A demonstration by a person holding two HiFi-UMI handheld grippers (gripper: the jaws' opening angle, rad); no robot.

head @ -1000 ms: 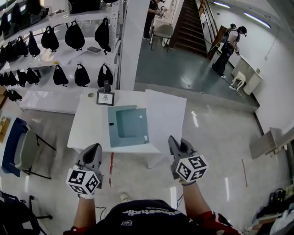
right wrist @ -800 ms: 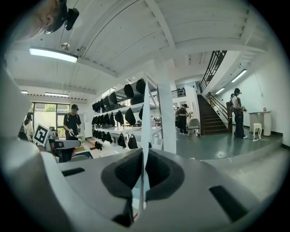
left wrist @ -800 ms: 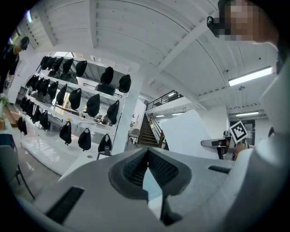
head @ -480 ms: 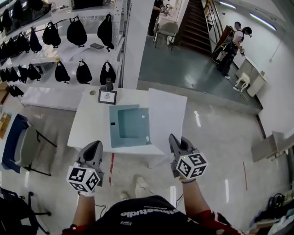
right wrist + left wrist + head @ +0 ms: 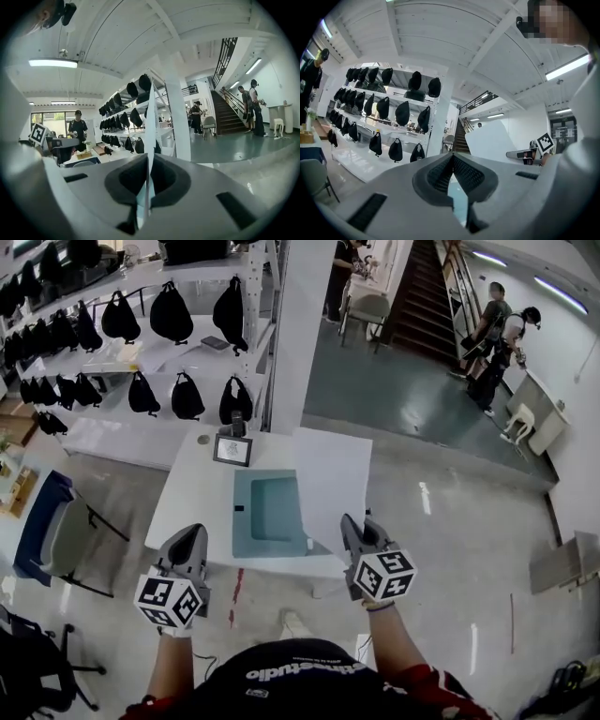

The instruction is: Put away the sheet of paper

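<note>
My left hand-held gripper point(image 5: 452, 159) fills the foreground, its ribbed pads pressed together at the tip with nothing between them. Beyond it, black bags point(image 5: 395, 150) hang in rows on white shelves point(image 5: 405, 132) beside a white column point(image 5: 440, 126), with stairs point(image 5: 461, 140) rising behind. At right a white sheet point(image 5: 490, 140) stands upright, its lower corner at the tip of the right hand-held gripper point(image 5: 509, 154). A person point(image 5: 308, 79) stands at far left, above a chair point(image 5: 311, 176).

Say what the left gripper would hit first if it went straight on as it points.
Probably the white pillar behind the table: the left gripper seems aimed over it, though depth is hard to judge.
</note>
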